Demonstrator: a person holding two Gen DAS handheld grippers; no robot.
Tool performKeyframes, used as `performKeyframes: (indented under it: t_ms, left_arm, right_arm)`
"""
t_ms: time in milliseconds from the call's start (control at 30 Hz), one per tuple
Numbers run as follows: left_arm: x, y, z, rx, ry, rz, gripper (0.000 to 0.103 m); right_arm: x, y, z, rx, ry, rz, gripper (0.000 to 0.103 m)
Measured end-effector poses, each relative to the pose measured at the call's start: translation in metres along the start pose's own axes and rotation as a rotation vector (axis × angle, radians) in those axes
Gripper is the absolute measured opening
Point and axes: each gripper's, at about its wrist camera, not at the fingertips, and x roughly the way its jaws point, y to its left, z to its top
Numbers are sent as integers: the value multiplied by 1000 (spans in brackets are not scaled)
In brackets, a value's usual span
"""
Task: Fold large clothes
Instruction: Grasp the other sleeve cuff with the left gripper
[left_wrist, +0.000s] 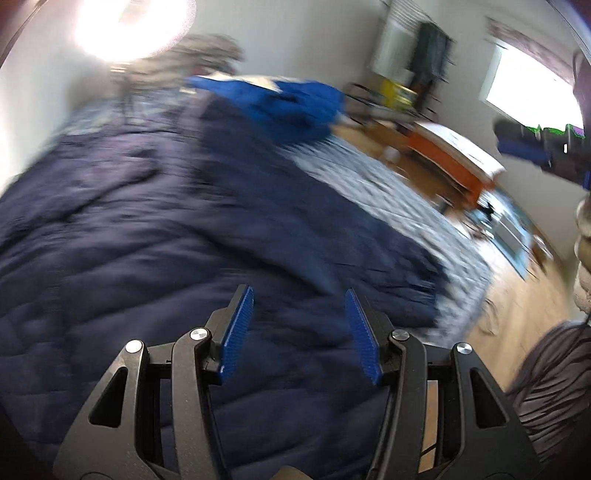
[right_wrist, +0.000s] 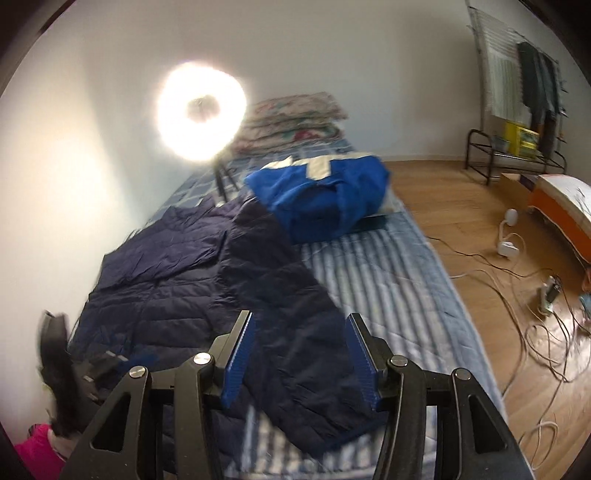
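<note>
I count one navy jacket (right_wrist: 177, 280) on the bed (right_wrist: 388, 280), one blue bundle (right_wrist: 321, 192) beyond it; both my grippers, left (left_wrist: 299, 328) and right (right_wrist: 299, 354), hover half-open, empty.

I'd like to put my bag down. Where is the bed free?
Free: the striped bedcover between the dark navy quilted jacket's sleeve and the floor-side edge. Crowded: the wall side under the jacket, and farther up, the folded bright blue jacket.

Bare striped mattress (right_wrist: 388, 280) right of the navy jacket (right_wrist: 177, 280) lies open — folded blue jacket (right_wrist: 321, 195) blocks beyond.
</note>
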Motion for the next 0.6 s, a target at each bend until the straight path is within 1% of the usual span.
performKeyframes:
  t_ms: [67, 133, 300, 400, 467, 600]
  left_arm:
    - [15, -29, 2, 30, 21, -60, 55]
    - [35, -60, 4, 77, 51, -109, 55]
    - [79, -108, 3, 138, 150, -164, 55]
    - [97, -124, -3, 175, 197, -159, 55]
    - [107, -132, -8, 210, 225, -134, 55]
    - [119, -139, -17, 265, 254, -78, 55]
  right_arm:
    - [-8, -6, -3, 5, -15, -19, 53]
    - [-11, -12, -5, 20, -20, -13, 53]
    - [-20, -28, -13, 56, -30, -8, 53]
    - [-18, -37, -17, 75, -30, -10, 53]
    - [-16, -38, -20, 79, -28, -12, 53]
    - [-15, -40, -21, 90, -37, -5, 53]
